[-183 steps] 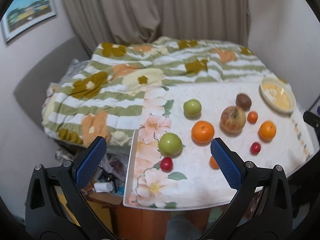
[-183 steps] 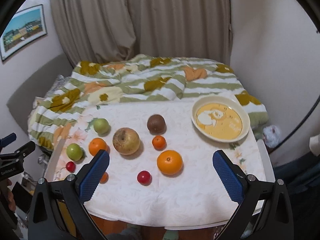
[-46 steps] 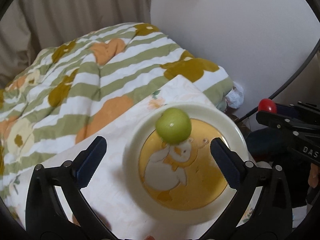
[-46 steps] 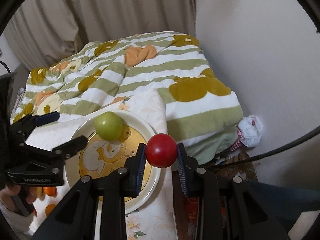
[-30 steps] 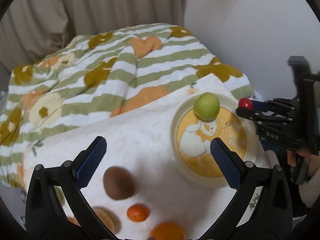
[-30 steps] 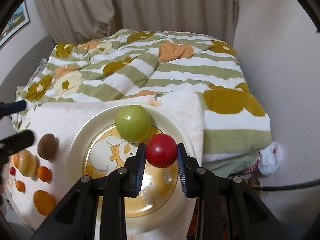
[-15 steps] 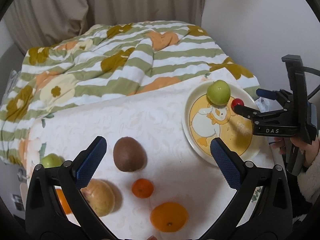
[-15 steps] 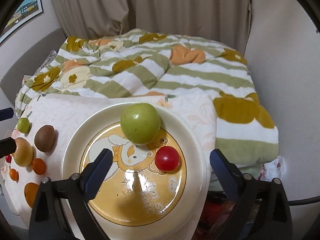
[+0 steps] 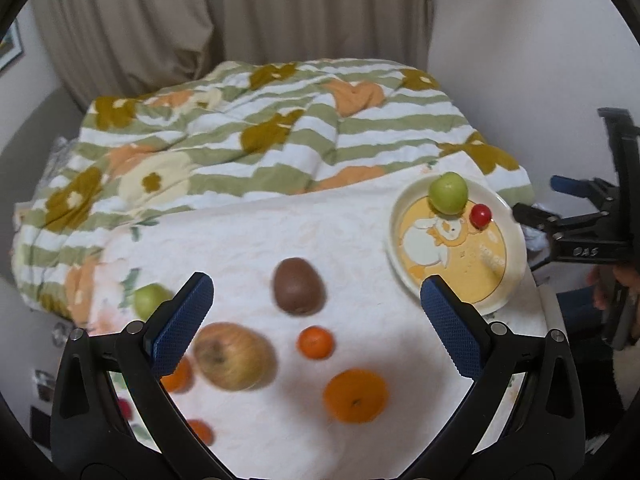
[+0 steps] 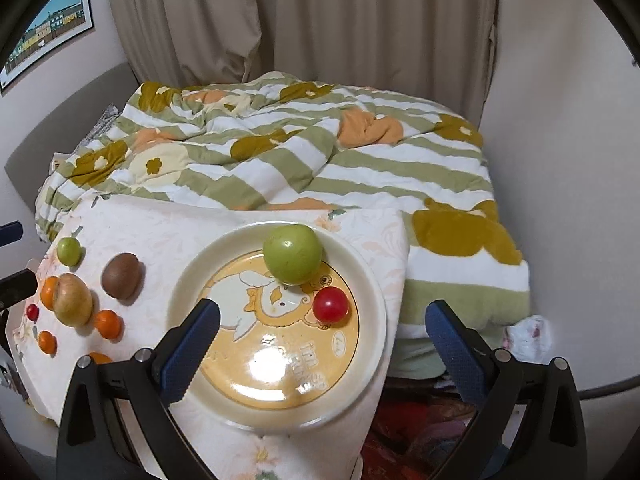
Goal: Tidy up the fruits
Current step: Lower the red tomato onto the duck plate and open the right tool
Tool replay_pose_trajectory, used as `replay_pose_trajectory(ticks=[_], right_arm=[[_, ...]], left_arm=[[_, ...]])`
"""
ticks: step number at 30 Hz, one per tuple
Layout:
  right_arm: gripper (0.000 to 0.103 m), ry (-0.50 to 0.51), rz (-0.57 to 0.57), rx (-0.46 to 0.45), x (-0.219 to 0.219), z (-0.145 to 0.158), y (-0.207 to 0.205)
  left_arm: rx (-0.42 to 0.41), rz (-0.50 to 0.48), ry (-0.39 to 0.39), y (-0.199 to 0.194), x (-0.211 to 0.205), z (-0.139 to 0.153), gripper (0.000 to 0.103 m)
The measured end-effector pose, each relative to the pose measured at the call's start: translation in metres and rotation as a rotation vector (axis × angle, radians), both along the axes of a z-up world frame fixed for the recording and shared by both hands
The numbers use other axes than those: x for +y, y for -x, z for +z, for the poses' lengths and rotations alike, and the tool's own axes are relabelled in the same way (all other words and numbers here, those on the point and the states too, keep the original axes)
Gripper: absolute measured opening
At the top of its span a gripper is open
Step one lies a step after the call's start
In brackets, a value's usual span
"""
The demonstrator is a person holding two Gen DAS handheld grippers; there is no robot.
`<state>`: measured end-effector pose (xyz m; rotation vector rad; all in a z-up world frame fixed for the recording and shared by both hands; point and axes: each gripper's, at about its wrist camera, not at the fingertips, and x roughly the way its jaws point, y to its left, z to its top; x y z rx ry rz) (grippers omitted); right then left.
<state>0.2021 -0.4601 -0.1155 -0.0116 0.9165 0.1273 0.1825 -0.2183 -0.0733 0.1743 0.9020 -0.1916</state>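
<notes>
A cream plate [image 10: 180, 292] with a yellow duck picture holds a green fruit [image 10: 293, 254] and a small red tomato [image 10: 330, 304], which touch each other. My right gripper [image 10: 323, 307] hovers over the plate's near side, its jaws opening with nothing between them. My left gripper [image 9: 315, 282] stands open above the loose fruit: a brown kiwi [image 9: 297, 285], a yellow-red apple [image 9: 232, 354], a small orange [image 9: 315, 342] and a bigger orange [image 9: 355, 395]. The plate [image 9: 516, 248] lies at the right, with my right gripper [image 9: 538, 198] beside it.
A second green fruit [image 9: 150, 300] and more small oranges sit at the table's left edge. The white floral tablecloth [image 9: 260, 240] covers the table. A striped flowered quilt [image 10: 320, 152] lies behind it, with a curtain and wall beyond. A hand [image 9: 616, 284] holds the right gripper.
The right gripper opened and let the red tomato down onto the plate beside the green fruit, then rose slightly. The left gripper drew back from the plate to above the loose fruit.
</notes>
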Motion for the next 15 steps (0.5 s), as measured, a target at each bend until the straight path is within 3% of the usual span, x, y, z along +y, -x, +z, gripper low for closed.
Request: replay_pose_trajectory(ticks=[6, 15], right_arm=[[0.102, -0.03, -0.031, -0.037, 0.02, 0.034, 0.025], [0.102, -0.013, -0.098, -0.096, 0.089, 0.073, 0.067]], left_arm=[[-0.02, 0.043, -0.018, 0.025, 0.049, 0.017, 0.103], [-0.041, 0.072, 0.012, 0.064, 0.144, 0.028, 0.103]])
